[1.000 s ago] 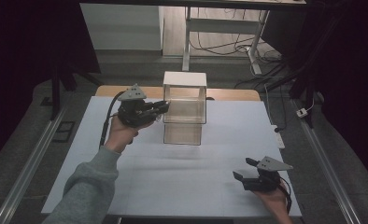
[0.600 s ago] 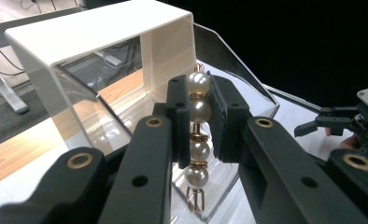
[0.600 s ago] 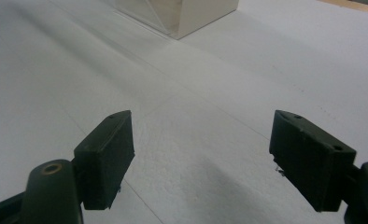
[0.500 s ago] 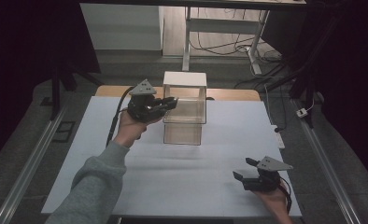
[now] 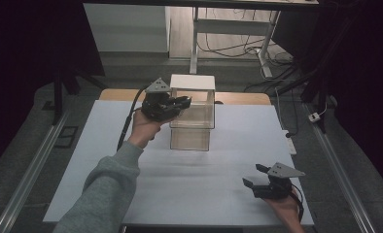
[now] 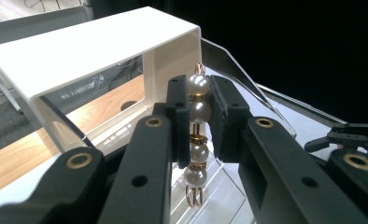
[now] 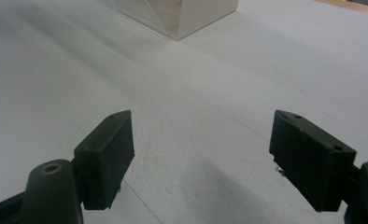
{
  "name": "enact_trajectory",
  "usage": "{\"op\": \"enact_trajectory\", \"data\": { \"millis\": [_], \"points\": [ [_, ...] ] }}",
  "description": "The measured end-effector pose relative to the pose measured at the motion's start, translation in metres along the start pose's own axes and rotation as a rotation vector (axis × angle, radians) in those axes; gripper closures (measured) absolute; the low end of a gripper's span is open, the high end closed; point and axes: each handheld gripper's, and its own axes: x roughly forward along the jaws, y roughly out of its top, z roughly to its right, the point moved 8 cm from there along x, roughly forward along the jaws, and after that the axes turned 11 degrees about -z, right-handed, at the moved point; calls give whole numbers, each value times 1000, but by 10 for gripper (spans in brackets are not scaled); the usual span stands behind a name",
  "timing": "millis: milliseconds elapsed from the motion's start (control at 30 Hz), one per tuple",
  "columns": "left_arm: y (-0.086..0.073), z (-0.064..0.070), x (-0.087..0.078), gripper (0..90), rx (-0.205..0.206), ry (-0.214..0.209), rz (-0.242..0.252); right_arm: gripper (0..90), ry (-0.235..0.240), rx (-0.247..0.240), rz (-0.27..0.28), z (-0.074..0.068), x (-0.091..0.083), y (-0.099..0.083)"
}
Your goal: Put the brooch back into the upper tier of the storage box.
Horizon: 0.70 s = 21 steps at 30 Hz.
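**Pearl piece pinched in my left gripper, up by the clear stand**

So here's where I'm at; my left gripper (image 6: 198, 122) is clamped down on a short pearl piece (image 6: 197, 140), a string of round white beads with little gold spacers between them and a gold loop at each end; the pads are pressed against it from both sides, and it runs up and down between them, with the top loop poking out above the tips and the lowest pearl and bottom loop hanging below.

From the high view, that left gripper (image 5: 176, 104) is held up off the table, right against the left side of the display stand (image 5: 192, 112); the stand has a white top and clear walls, and sits toward the far middle of the white table sheet (image 5: 107, 145); in the left gripper view the white top is just behind the beads; can't tell if the beads touch it.

My right gripper (image 5: 258, 180) is well apart from all that, down low at the near right of the sheet; its jaws are spread wide with nothing between them, just bare sheet in the right gripper view (image 7: 201, 154).
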Motion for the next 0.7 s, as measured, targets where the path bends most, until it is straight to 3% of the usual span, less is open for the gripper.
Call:
{"op": "enact_trajectory", "data": {
  "millis": [400,500,700],
  "points": [
    [-4,-2,5,757,-8,-1,-8,214,5,-2,-3,-1,1,0],
    [-7,-2,5,661,-2,-2,-15,214,3,1,3,-1,1,0],
    [-11,0,1,566,12,-19,-16,214,4,-3,-4,-1,1,0]
  ]
}}
